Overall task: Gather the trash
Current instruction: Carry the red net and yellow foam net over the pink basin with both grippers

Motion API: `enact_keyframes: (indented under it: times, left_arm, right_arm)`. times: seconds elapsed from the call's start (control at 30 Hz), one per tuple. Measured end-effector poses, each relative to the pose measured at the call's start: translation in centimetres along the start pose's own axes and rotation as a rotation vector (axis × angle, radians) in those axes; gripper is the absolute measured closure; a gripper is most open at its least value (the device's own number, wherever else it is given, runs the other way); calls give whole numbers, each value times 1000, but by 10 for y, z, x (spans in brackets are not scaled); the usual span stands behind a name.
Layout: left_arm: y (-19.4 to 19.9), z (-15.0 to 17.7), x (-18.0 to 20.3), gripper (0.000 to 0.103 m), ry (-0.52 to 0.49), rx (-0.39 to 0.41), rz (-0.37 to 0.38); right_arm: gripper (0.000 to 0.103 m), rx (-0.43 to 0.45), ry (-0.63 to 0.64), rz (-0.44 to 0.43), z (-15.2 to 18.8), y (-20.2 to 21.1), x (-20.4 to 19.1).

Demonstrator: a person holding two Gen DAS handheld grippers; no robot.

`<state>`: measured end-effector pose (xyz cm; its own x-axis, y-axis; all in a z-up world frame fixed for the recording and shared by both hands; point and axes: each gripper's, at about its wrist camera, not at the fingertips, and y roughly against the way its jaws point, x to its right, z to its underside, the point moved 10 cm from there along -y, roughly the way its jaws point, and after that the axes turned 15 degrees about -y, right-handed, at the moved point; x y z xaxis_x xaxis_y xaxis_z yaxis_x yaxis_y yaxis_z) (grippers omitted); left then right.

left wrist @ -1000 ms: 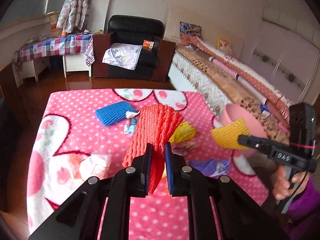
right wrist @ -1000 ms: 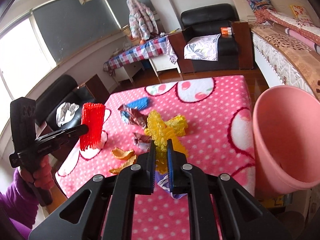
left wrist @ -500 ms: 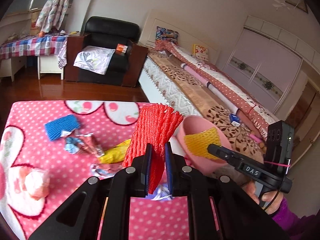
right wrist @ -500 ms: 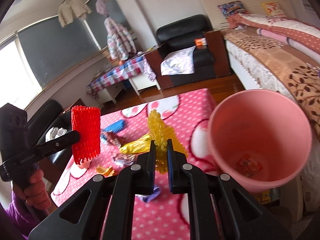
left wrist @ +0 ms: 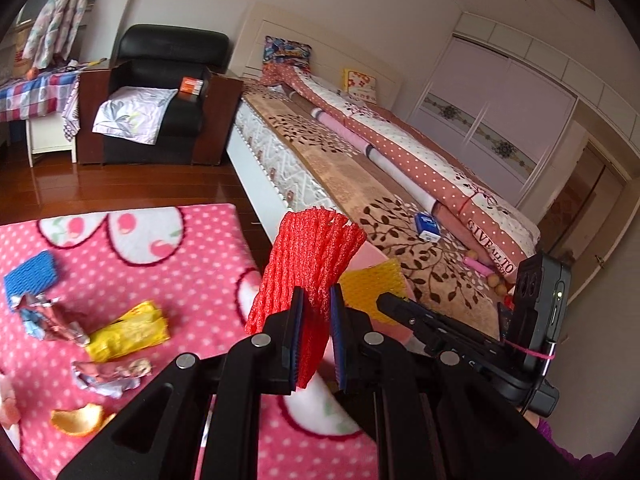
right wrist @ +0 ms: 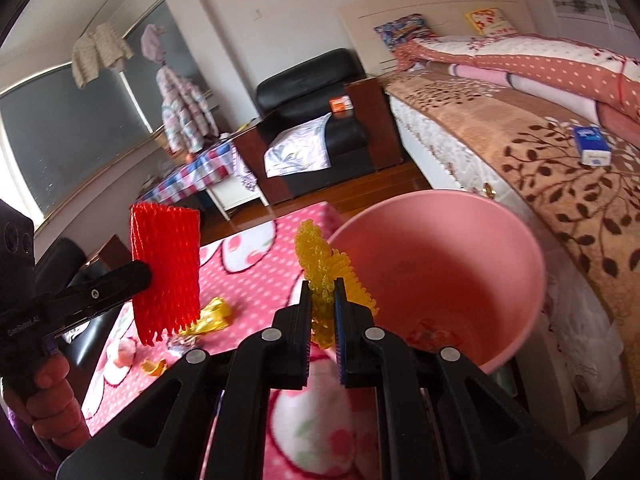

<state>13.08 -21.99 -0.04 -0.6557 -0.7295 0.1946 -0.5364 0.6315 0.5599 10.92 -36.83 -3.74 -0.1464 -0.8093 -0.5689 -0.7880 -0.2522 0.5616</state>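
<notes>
1. While both pieces are held above the right edge of the counter (left wrist: 120,264), which is draped in a pink polka-dot cloth, the step in hand is judged to be the drop into the pink plastic bucket (right wrist: 500,240) standing just beside that edge.
2. The left tongs (left wrist: 316,320) are nearly shut, clamped on the lower part of a red foam-net fruit sleeve (left wrist: 312,252); the right tongs (right wrist: 322,308) are likewise nearly shut, on a yellow foam-net fruit sleeve (right wrist: 320,264).
3. The yellow sleeve is seen at the near rim of the bucket, not clearly over the mouth. It is best carried further over the opening before release, so that it falls inside and not onto the cloth.
4. The red sleeve is held well apart from the bucket, toward the counter's middle in the right wrist view (right wrist: 166,268). The yellow piece should be released first and the right tongs withdrawn, so that the two tools are not crowded.
5. The foam is light and springy, so it may cling to the pads; a full opening is advised.
6. The red sleeve's long axis is held upright, its open end upward and its frayed end downward. The yellow sleeve is crumpled, pointing roughly upward.
7. A red wrapper (right wrist: 432,330) is already seen at the bucket's bottom.
</notes>
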Motion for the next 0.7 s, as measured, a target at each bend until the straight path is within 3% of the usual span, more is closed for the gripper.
enact_keyframes:
  times: [0.43,0.7]
  left_arm:
    - [-78,-12,33,91,-29,-73,51]
    - [-122,-1,38,91,-29,-142,64]
  right_arm:
    - [93,27,-31,81,-13,-14,46]
    - [93,18,-51,116,-18,-23,67]
